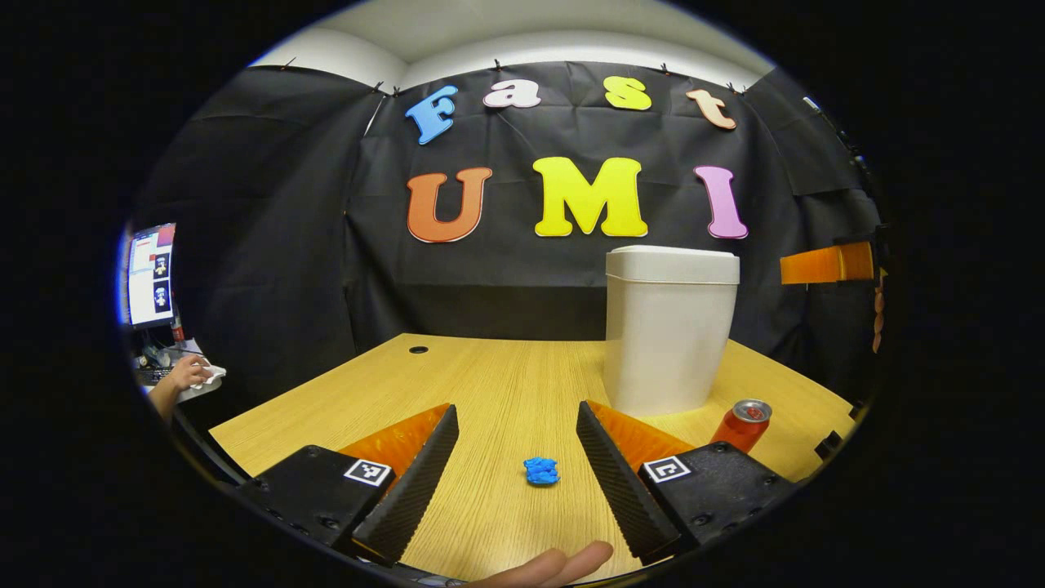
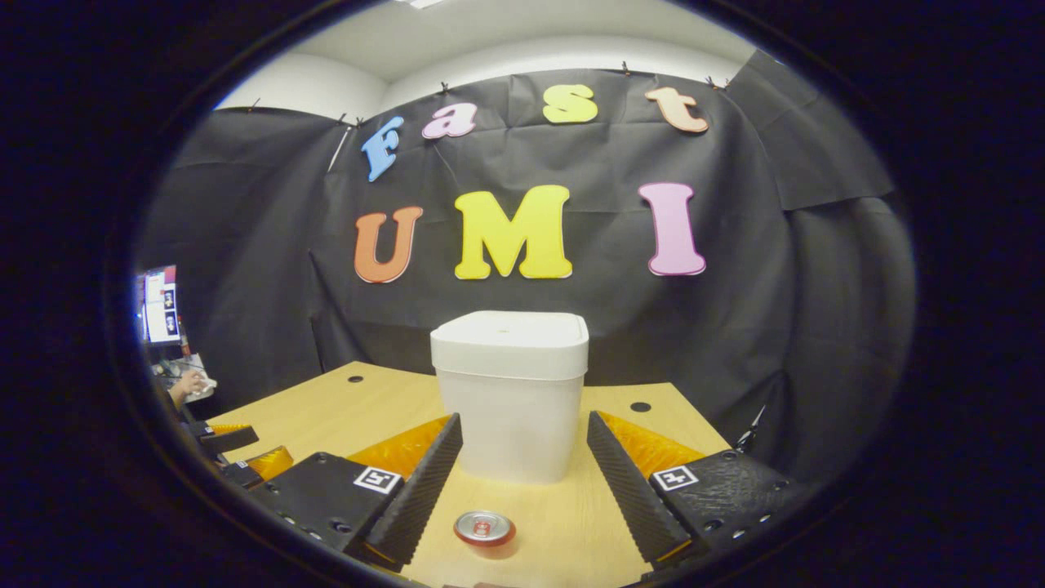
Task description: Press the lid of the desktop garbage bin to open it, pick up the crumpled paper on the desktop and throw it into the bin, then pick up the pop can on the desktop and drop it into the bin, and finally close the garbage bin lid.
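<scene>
The white desktop bin (image 1: 671,327) stands on the wooden table with its lid (image 1: 673,265) down. A blue crumpled paper (image 1: 541,471) lies on the table between the fingers of my left gripper (image 1: 516,411), which is open and hovers above it. A red pop can (image 1: 741,425) stands to the right of the paper, in front of the bin. In the right gripper view the bin (image 2: 510,408) is straight ahead, and the can (image 2: 484,528) stands below my open right gripper (image 2: 523,420), seen from its top. The right gripper (image 1: 824,265) also hangs at lid height, right of the bin.
The wooden table (image 1: 506,376) has round cable holes (image 2: 641,406) near its back edge. A fingertip (image 1: 563,563) shows at the bottom of the left gripper view. Far left, a person's hand (image 1: 189,371) rests at a desk with a monitor (image 1: 151,273).
</scene>
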### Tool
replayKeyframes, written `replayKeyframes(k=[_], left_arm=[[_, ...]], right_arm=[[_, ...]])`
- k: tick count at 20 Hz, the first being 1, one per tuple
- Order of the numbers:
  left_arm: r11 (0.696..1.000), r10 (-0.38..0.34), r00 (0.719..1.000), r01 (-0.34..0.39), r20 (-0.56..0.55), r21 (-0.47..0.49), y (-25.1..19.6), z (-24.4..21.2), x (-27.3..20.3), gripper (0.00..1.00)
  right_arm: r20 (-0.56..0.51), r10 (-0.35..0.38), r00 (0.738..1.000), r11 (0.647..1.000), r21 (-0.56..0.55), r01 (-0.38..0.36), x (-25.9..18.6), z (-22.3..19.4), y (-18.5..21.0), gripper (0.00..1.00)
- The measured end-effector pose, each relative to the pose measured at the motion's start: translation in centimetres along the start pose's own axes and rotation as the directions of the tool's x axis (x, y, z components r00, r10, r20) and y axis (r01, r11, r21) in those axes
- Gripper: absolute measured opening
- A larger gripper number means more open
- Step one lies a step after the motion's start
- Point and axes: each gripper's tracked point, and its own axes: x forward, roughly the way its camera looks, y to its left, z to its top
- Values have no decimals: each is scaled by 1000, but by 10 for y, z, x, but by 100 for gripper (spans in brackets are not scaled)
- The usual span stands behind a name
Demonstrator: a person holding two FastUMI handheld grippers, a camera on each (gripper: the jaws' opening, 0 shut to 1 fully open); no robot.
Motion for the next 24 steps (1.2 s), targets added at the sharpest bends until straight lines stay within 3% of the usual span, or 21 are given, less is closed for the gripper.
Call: replayKeyframes(k=[9,10,12,14,16,19,22,23,24], left_arm=[[1000,-9,1000,9,1,5,-2,-1,1,96],[1000,-15,1000,15,-2,6,-2,-3,1,96],[1000,-17,1000,17,0,12,-2,-2,2,96],[1000,-15,1000,15,2,13,-1,-2,2,96],[1000,-18,1000,18,-1,11,-2,-3,2,96],[1000,-22,1000,22,-9,16,-4,-6,3,96],[999,-27,1000,27,-10,22,-6,-9,4,96],[999,-29,1000,30,-10,22,-7,-9,4,96],[999,-31,999,31,-11,22,-7,-9,4,96]], right_arm=[[-14,-13,1000,1000,16,13,3,-3,-11,96],[-14,-17,1000,1000,14,17,5,-3,-13,92],[-6,-20,1000,1000,14,20,7,3,-14,95],[4,-15,1000,1000,15,15,12,11,-13,89],[13,-13,1000,1000,22,13,17,20,-13,71],[21,19,1000,1000,19,-20,26,34,-5,54],[27,61,998,998,-6,-61,40,47,7,30],[29,49,998,999,-21,-49,45,50,7,31],[19,50,999,998,-27,-50,45,51,8,9]])
